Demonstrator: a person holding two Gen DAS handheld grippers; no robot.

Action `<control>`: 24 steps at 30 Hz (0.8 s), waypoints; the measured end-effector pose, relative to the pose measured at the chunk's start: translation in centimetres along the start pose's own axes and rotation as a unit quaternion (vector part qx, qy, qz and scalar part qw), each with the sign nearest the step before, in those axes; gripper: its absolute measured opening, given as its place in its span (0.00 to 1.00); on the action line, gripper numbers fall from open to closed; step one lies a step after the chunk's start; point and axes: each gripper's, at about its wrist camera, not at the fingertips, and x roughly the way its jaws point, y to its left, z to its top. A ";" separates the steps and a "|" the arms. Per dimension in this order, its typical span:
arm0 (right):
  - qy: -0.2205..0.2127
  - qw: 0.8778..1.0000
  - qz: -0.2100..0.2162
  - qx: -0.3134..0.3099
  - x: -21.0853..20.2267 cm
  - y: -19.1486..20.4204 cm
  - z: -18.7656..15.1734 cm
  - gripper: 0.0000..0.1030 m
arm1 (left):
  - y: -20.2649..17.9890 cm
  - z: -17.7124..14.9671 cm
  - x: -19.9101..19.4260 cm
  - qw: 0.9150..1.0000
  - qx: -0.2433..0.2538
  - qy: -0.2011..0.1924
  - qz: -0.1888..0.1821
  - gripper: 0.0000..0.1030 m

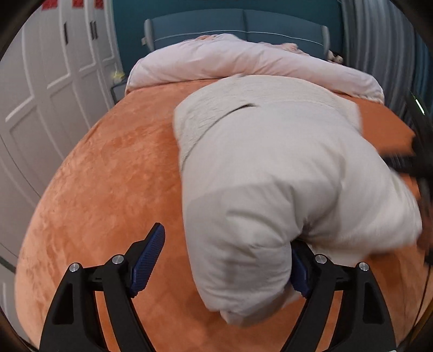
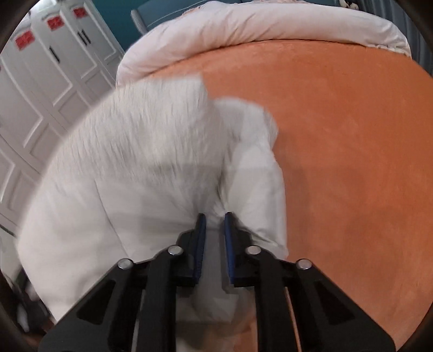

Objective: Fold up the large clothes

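A pale grey padded coat (image 1: pixel 270 162) lies on the orange plush bed cover (image 1: pixel 108 176). Its near end bulges between the fingers of my left gripper (image 1: pixel 227 238), which stands wide open. The left pad (image 1: pixel 148 260) is clear of the fabric, and the coat hides most of the right pad. In the right wrist view the coat (image 2: pixel 135 162) is blurred and bunched. My right gripper (image 2: pixel 215 216) is shut on a pinch of its fabric. A dark blurred shape (image 1: pixel 416 168) sits at the coat's right edge in the left wrist view.
A rolled pink duvet (image 1: pixel 243 59) lies across the far end of the bed below a teal headboard (image 1: pixel 243 24). White wardrobe doors (image 1: pixel 40 94) stand along the left, and a grey curtain (image 1: pixel 379 40) hangs at the right. Bare orange cover (image 2: pixel 351 135) spreads to the right of the coat.
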 end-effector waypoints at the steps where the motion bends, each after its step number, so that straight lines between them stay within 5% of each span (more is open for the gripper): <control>1: 0.002 1.000 -0.003 -0.015 0.3 0.6 -1.0 0.04 | 1.0 0.0 0.7 1.000 -0.009 0.002 0.003 0.79; 5: -0.009 0.999 -0.027 -0.039 -0.3 2.5 -1.8 0.06 | 3.3 0.4 1.5 0.999 -0.035 0.016 -0.013 0.86; 7: -0.029 0.999 0.016 -0.002 -2.7 1.8 -1.0 0.14 | 3.1 0.1 -0.1 0.999 -0.020 0.012 -0.030 0.81; 10: -0.086 0.995 0.048 0.035 -7.5 0.0 -0.7 0.45 | 4.2 -1.0 -5.0 0.996 -0.027 -0.027 -0.079 0.81; 13: -0.099 0.994 0.043 0.031 -10.5 -0.4 -1.1 0.46 | 5.6 -0.6 -9.0 0.992 -0.068 -0.051 -0.094 0.84; 20: -0.071 0.989 0.088 -0.096 -12.9 7.6 -5.5 0.45 | 4.6 3.0 -7.7 0.992 -0.107 -0.050 0.053 0.87; 22: -0.059 0.984 0.072 -0.150 -11.8 10.3 -6.7 0.40 | 4.9 3.3 -6.6 0.989 -0.139 -0.037 0.038 0.87; 24: -0.047 0.980 0.011 -0.196 -9.4 11.4 -6.9 0.30 | 4.8 3.2 -5.8 0.988 -0.154 -0.026 0.019 0.87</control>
